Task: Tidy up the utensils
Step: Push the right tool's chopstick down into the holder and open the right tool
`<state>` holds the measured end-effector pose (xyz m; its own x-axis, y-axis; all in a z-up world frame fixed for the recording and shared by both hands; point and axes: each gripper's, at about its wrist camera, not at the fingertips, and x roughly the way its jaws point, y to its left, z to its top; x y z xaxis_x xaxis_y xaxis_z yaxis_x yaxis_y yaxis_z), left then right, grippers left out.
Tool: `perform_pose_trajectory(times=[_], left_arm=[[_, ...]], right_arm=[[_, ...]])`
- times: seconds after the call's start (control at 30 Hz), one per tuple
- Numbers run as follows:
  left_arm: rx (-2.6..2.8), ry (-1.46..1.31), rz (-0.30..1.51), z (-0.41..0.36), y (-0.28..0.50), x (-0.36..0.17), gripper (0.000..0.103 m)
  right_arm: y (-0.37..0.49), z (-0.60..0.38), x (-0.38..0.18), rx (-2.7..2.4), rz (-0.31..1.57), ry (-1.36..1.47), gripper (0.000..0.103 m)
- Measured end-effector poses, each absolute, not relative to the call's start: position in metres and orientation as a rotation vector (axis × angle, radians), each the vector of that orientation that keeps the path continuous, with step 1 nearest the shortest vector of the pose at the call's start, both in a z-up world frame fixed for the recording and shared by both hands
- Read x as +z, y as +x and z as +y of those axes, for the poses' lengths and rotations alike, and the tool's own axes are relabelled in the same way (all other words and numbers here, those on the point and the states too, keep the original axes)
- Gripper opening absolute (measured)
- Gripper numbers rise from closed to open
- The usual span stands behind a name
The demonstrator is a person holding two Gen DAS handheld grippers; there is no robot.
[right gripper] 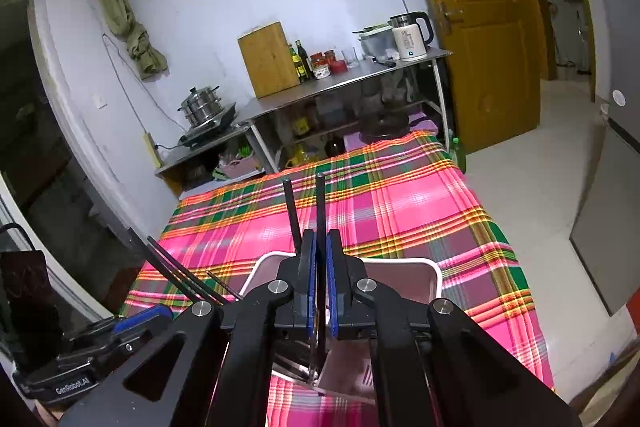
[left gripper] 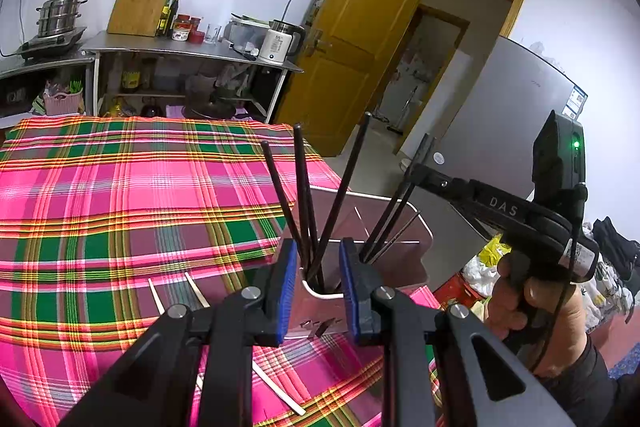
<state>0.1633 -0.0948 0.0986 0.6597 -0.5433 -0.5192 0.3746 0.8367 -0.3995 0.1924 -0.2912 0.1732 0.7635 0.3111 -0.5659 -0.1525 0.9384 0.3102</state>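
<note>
Right tool (right gripper: pixel 319 267) pinches dark chopsticks (right gripper: pixel 320 211) over holder (right gripper: pixel 434 277) at counter's near right corner. Left tool (left gripper: pixel 318 287) wide, empty. I lower straight, release late.

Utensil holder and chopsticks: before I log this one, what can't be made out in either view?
- Left wrist: the holder's front base is covered by the left gripper.
- Left wrist: the pale chopsticks on the cloth run under that gripper; their count is unclear.
- Right wrist: the right gripper is shut on dark chopsticks; their lower ends are hidden between the pads.
- Right wrist: the holder's inside is blocked by the gripper body.
</note>
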Motion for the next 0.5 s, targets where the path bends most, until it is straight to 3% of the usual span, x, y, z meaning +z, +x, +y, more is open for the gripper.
perform_pose_trajectory(times=[0.5], left_arm=[[-0.519,-0.28,0.684,-0.091,0.161,0.096,0.023]], right_arm=[[0.197,-0.302,0.195,0.249,0.592,0.274,0.005]])
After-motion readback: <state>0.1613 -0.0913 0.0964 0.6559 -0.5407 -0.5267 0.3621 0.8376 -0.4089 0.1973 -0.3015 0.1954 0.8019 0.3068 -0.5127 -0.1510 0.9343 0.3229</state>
